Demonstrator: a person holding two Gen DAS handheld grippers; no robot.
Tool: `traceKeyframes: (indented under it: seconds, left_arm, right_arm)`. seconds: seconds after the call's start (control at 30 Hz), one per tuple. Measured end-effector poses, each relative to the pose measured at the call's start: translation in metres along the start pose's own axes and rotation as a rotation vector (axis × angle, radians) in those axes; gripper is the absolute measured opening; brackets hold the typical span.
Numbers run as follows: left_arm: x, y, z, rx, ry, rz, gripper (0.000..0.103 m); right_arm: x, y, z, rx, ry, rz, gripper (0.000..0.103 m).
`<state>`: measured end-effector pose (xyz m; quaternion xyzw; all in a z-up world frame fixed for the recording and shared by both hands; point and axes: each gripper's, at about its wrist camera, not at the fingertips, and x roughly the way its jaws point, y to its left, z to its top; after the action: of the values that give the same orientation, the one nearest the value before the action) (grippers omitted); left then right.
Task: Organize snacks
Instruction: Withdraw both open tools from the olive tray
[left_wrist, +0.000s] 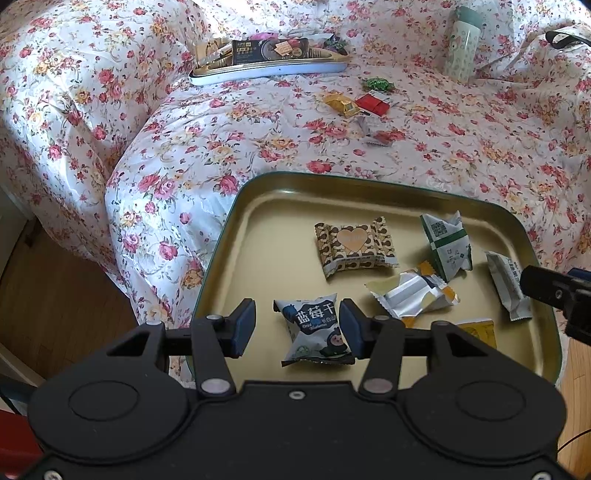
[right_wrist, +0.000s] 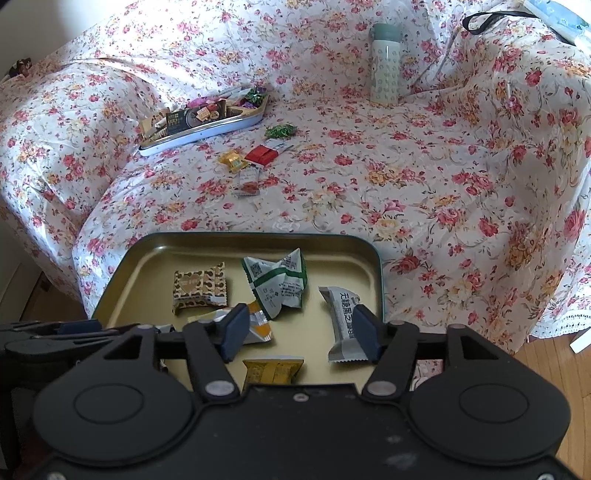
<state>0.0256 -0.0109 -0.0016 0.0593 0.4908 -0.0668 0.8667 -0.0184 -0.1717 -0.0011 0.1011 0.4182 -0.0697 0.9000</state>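
Left tool (left_wrist: 297, 326): matte black plastic frame, blue rubbery pads, jaws parted, straddling a crinkled blueberry packet (left_wrist: 316, 334) without clamping it; right pad touching or nearly touching the wrapper edge, left pad clear of it.

Right tool (right_wrist: 301, 330): same build, jaws spread wide, nothing between them, poised over a gold tray (right_wrist: 146, 245); right pad just beside a grey-white oblong packet (right_wrist: 343, 325).

Tray: shallow metal tin, rounded-rectangle shape, smooth satin gold interior, dark green rim, resting on a floral bed cover (right_wrist: 424, 177) near its front edge. Contents, all glossy foil or film with crimped ends: brown heart-printed square packet (right_wrist: 199, 290), puffed green-and-white pouch (right_wrist: 279, 286), silver and orange wrapper (left_wrist: 413, 293), flat yellow sachet (right_wrist: 273, 369), plus the two packets noted above.

Cover: thin wrinkled cotton, white with red and yellow roses.

Farther back on the bed: second shallow tin (right_wrist: 207, 127), pale blue-white wall, heaped with mixed wrappers. Loose near it: green twist candy (right_wrist: 280, 130), red packet (right_wrist: 264, 154), gold candy (right_wrist: 233, 160), small white sachet (right_wrist: 248, 182). Pale green patterned cylindrical bottle (right_wrist: 385, 64) upright, well apart from the tins.

Wooden floor (left_wrist: 55, 288) visible left of the bed.
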Motion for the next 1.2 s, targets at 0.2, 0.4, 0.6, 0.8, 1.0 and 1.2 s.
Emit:
traceKeyframes:
  seconds: [0.2,0.4,0.6,0.8,1.0,1.2]
  left_arm:
    - [0.0003,0.0003,-0.0009,-0.002,0.004,0.002,0.057]
    - [0.0006,0.0016,-0.0008,-0.006,0.007,0.004,0.058]
    - [0.0016,0.0009,-0.0013,-0.004,0.012,0.007,0.058]
    - [-0.0012,-0.0030,-0.0020,0.022,-0.008,0.023,0.058]
    - [-0.0027,-0.0040,-0.0020,0.026,-0.027,0.025,0.058]
    - [-0.0025,-0.0018,0.0023,0.022,-0.041,0.013,0.058]
  right_arm:
    - [0.0011,0.0000,-0.0003,0.000,0.008,-0.008,0.075]
    - [0.0030,-0.0025,-0.0002,0.014,0.017,-0.025,0.084]
    - [0.0045,-0.0025,-0.0008,0.017,0.023,-0.034,0.085]
    - [0.0047,-0.0018,-0.0016,0.016,0.015,-0.042,0.086]
    - [0.0054,-0.0028,-0.0016,0.026,0.011,-0.048,0.086]
    - [0.0076,-0.0044,-0.0003,0.033,0.007,-0.052,0.086]
